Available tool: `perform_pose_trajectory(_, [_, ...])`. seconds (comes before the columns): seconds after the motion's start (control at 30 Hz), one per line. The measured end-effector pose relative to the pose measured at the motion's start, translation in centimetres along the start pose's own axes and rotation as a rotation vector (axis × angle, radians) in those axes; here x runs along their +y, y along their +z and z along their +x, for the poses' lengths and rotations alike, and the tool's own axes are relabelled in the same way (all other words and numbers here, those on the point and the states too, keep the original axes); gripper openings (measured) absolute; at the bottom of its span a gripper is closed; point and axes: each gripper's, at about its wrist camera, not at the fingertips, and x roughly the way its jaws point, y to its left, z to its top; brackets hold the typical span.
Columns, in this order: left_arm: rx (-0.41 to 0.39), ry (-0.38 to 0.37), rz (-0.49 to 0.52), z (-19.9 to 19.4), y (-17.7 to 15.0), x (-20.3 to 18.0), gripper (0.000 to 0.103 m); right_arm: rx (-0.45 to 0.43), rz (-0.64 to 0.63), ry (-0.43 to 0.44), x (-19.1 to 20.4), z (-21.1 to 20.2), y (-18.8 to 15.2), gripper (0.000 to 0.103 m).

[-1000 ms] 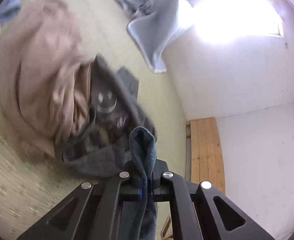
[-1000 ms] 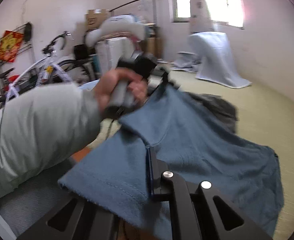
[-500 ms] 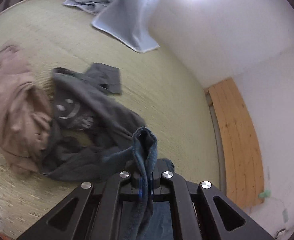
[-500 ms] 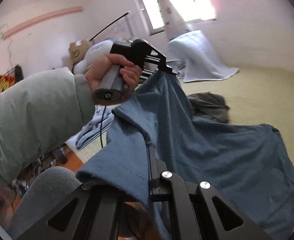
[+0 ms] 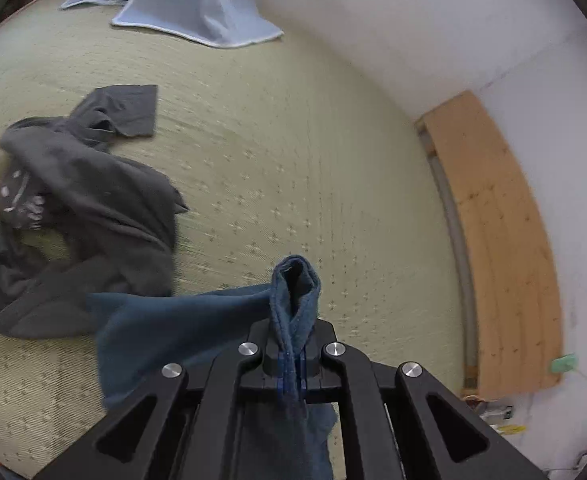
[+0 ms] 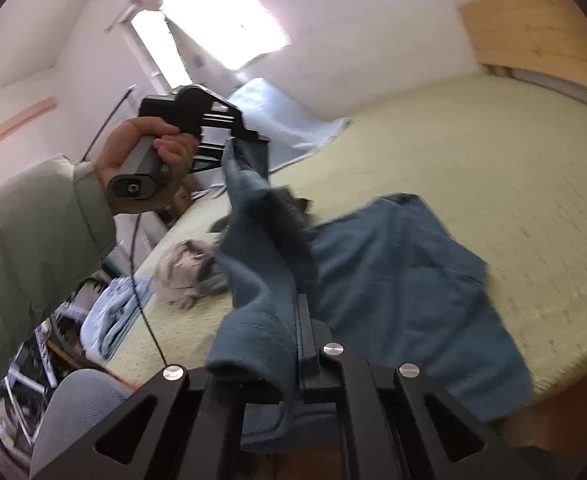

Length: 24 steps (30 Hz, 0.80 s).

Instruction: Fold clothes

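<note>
Only right view shows hand (image 6: 141,152), both tools, left tool (image 5: 291,364), right tool (image 6: 303,344), clamped on blue shirt (image 6: 393,280)

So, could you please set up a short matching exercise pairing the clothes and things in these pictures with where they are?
Things:
1. blue garment
2. grey garment
3. pale blue sheet
4. wooden board

Places:
A. crumpled on the mat, untouched
B. standing against the white wall
C. clamped in both tongs
D. draped at the mat's far edge

Pairs: 1-C, 2-A, 3-D, 4-B
</note>
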Motion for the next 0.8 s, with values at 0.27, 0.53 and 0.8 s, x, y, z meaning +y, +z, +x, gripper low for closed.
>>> perform_pose_trajectory(0.27, [0.047, 0.112, 0.05, 8.3, -1.1, -4.5, 0.003, 0.008, 0.18, -0.07, -6.8, 0.0, -0.1, 0.002])
perform_pose_trajectory(0.53, [0.078, 0.219, 0.108, 13.4, -1.3, -6.7, 0.003, 0.027, 0.209, -0.111, -7.7, -0.5, -0.6, 0.001])
perform_pose_trajectory(0.8, [0.091, 0.247, 0.152, 14.7, -0.9, -6.2, 0.003, -0.003, -0.019, -0.13, -3.4, -1.3, -0.7, 0.001])
